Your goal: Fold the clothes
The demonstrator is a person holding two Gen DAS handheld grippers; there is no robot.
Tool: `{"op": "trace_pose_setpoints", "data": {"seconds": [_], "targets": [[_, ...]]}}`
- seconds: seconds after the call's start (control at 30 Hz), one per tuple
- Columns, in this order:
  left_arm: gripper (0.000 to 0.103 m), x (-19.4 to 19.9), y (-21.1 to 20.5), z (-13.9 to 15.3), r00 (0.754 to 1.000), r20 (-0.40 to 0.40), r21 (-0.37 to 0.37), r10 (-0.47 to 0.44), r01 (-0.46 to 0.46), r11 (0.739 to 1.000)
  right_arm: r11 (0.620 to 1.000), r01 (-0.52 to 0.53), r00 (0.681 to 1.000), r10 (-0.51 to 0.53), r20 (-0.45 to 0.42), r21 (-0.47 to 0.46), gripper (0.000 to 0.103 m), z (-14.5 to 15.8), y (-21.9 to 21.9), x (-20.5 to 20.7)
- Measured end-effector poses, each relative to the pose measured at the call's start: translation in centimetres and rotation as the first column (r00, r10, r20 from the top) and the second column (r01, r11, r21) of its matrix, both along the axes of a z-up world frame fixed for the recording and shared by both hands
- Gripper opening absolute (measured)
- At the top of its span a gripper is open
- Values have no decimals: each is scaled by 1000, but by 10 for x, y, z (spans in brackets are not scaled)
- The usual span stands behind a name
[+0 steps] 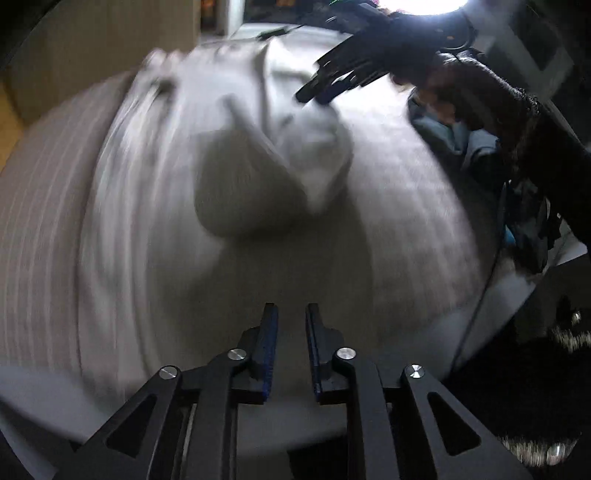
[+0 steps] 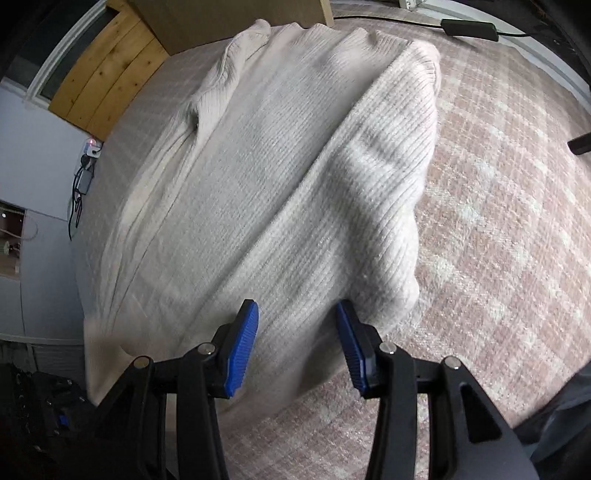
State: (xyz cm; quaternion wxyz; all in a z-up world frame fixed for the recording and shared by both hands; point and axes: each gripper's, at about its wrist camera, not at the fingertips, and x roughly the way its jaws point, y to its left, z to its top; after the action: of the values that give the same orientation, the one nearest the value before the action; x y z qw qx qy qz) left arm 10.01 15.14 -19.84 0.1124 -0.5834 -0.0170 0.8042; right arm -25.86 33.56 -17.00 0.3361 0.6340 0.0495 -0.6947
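A cream ribbed knit sweater [image 2: 258, 192] lies spread across a bed covered with a pink-and-white checked blanket [image 2: 498, 229], filling the centre and left of the right wrist view. One sleeve is laid diagonally over the body of the garment, running from the upper right of the frame down toward the lower middle, and the collar sits near the top edge.

The right gripper [image 2: 297, 345] hangs just above the sweater's lower hem at the bottom centre of the frame — its blue-padded fingers [image 2: 242, 349] are spread wide apart and hold nothing.

In the left wrist view the picture is heavily smeared by motion. The left gripper [image 1: 291, 350] sits at the bottom centre over the pale fabric, its two fingers parted by a narrow gap with nothing between them. The right gripper [image 1: 325, 86] shows again in the upper right of that frame, black and blurred, over a raised fold of the sweater [image 1: 258, 177].

A black power adapter with cable [image 2: 467, 26] rests on the blanket at the top right of the right wrist view — well apart from the sweater.
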Motion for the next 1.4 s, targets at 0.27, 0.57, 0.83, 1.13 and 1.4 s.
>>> {"op": "trace_pose_setpoints", "data": {"seconds": [0.27,0.57,0.83,1.13,1.4], "targets": [[47,-53,-7,34,975,-189,-149,-113,85,985,997,-31,998,35,-55,70,45,0,-15,6],[48,-120,-56,14,969,-75,-167,-234,220,961,989,-55,993,68,-96,138,61,-3,-39,12],[48,-137,-11,-16,893,24,-184,-449,446,876,982,-67,990,88,-114,178,71,-8,-56,13],[6,-128,-8,-17,895,63,-141,-442,446,884,985,-50,992,69,-109,163,71,-10,-58,4],[14,-28,-4,47,894,3,28,-448,448,894,981,-63,990,84,-111,183,71,-12,-65,-4]]}}
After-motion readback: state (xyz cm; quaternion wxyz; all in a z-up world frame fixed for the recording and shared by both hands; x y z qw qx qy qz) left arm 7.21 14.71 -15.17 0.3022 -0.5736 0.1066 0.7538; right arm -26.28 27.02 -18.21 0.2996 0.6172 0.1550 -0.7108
